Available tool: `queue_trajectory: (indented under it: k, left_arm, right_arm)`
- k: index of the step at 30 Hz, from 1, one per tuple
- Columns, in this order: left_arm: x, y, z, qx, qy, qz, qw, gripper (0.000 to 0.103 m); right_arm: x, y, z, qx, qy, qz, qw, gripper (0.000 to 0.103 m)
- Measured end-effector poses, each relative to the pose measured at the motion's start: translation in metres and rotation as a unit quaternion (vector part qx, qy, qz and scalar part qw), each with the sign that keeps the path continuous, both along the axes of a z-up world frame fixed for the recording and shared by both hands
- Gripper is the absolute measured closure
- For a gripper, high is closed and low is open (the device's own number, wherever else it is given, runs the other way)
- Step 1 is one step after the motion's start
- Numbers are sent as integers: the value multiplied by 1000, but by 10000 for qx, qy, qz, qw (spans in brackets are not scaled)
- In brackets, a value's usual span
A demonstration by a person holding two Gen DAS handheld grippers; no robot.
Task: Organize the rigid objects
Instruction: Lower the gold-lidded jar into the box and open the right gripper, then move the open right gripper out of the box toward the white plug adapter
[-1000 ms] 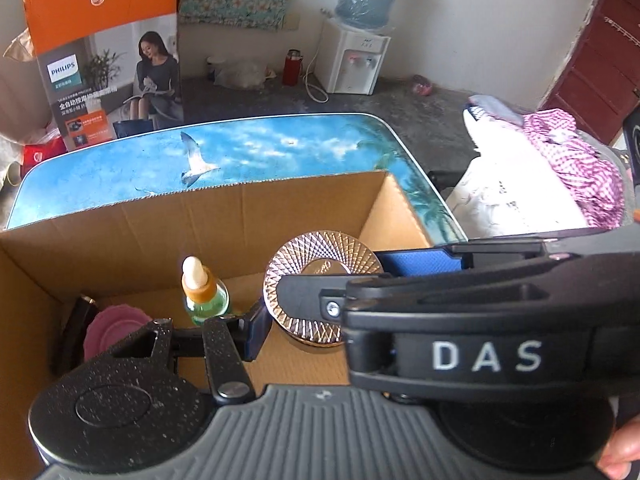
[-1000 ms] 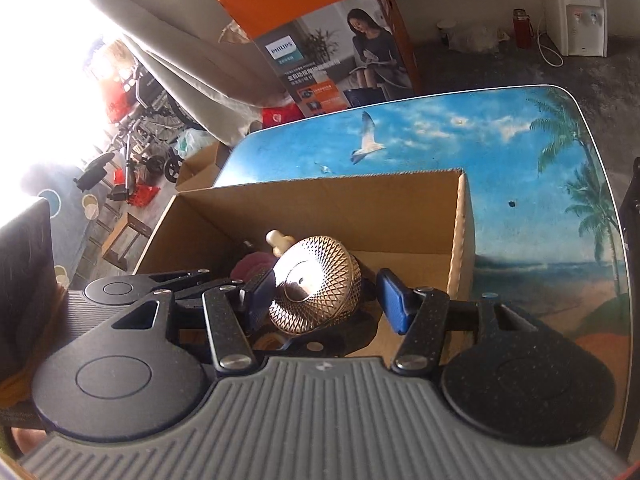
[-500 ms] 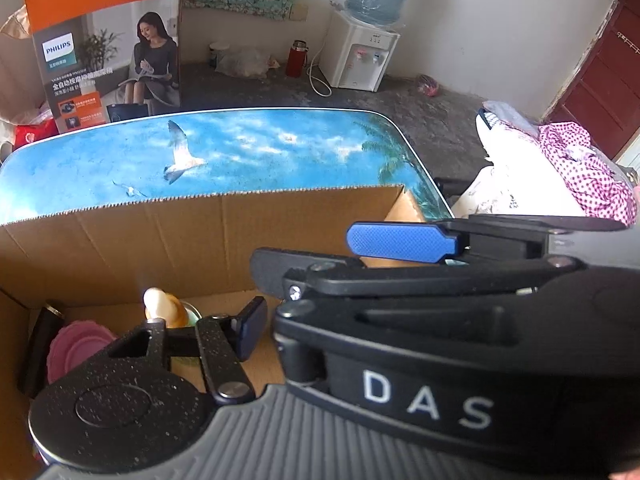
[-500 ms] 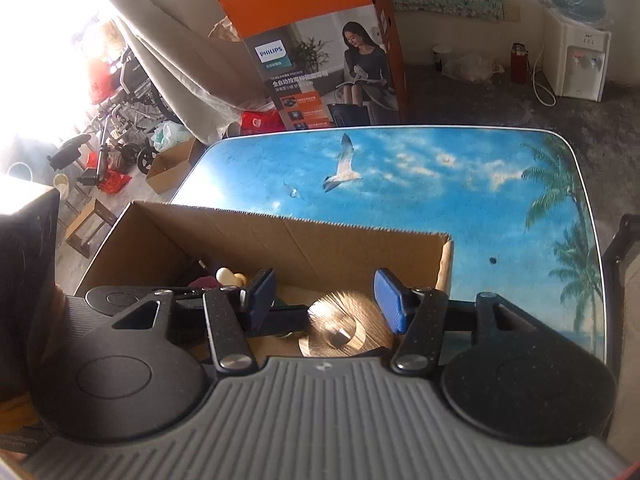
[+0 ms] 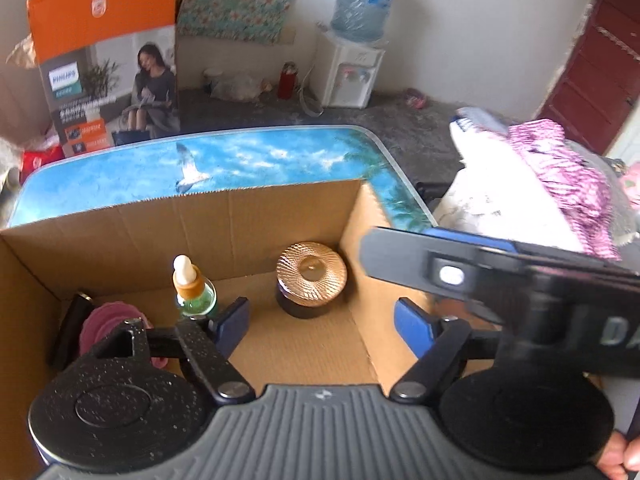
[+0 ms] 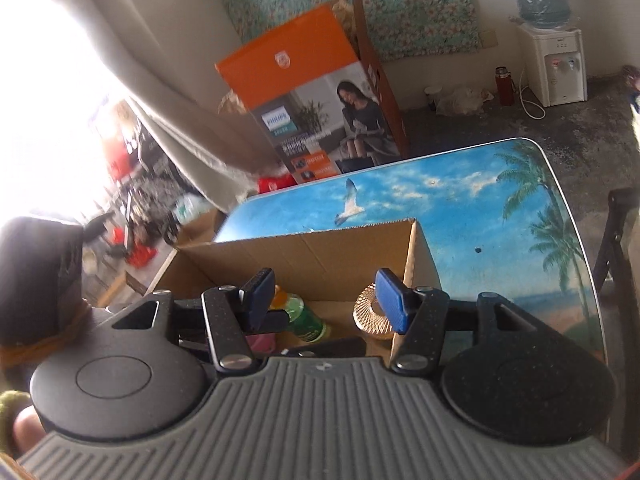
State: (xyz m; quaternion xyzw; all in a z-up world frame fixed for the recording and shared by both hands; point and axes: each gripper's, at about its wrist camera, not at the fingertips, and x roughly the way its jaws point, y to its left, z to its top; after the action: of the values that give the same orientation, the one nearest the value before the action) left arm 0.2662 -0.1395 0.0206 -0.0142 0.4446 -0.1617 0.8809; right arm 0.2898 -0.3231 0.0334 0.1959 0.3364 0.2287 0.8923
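One item newly placed: round copper-lidded dark jar [image 5: 311,280] now stands in the brown cardboard box [image 5: 260,220]; right tongs [image 6: 326,300] released, apart, withdrawn. Left tongs [image 5: 324,324] apart, empty. Placement done.

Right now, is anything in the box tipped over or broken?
Nothing stands out. In the cardboard box, the copper-lidded jar sits flat and the green dropper bottle stands upright. Nothing looks spilled or cracked. A pink thing at the left is partly hidden.

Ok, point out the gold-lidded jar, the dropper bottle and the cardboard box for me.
gold-lidded jar [image 5: 311,274]: left wrist view, centre of its ribbed lid.
dropper bottle [image 5: 195,298]: left wrist view, green glass body under the orange collar.
cardboard box [image 5: 224,228]: left wrist view, inner face of the far wall.
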Motion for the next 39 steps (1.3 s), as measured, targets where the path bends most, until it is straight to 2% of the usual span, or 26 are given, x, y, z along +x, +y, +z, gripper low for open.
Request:
queue_trajectory:
  k: [8, 13, 17, 21, 25, 34, 39]
  left_arm:
    - [-72, 15, 35, -191, -343, -293, 9988, 16]
    - [-126, 31, 48, -166, -700, -406, 9966, 11]
    - [-163, 49, 43, -218, -811, -495, 9952, 8]
    - [-191, 66, 28, -287, -815, -469, 9952, 8]
    - [-212, 78, 8, -87, -792, -472, 9957, 8]
    - [-232, 100, -31, 198, -740, -355, 9964, 8]
    - [-239, 107, -48, 389, -754, -252, 9961, 8]
  right_arm:
    - [-111, -33, 17, 803, -693, -426, 9934, 26]
    - [-169, -40, 18, 993, -890, -445, 9901, 22]
    - [-198, -35, 12, 992, -909, -377, 9902, 21]
    - [-212, -19, -1, 966, -691, -223, 9927, 21]
    - [-215, 2, -18, 955, -375, -50, 9947, 20]
    - [-207, 51, -44, 776, 137, 393, 9961, 20]
    - [-199, 70, -55, 491, 317, 646, 9962, 21]
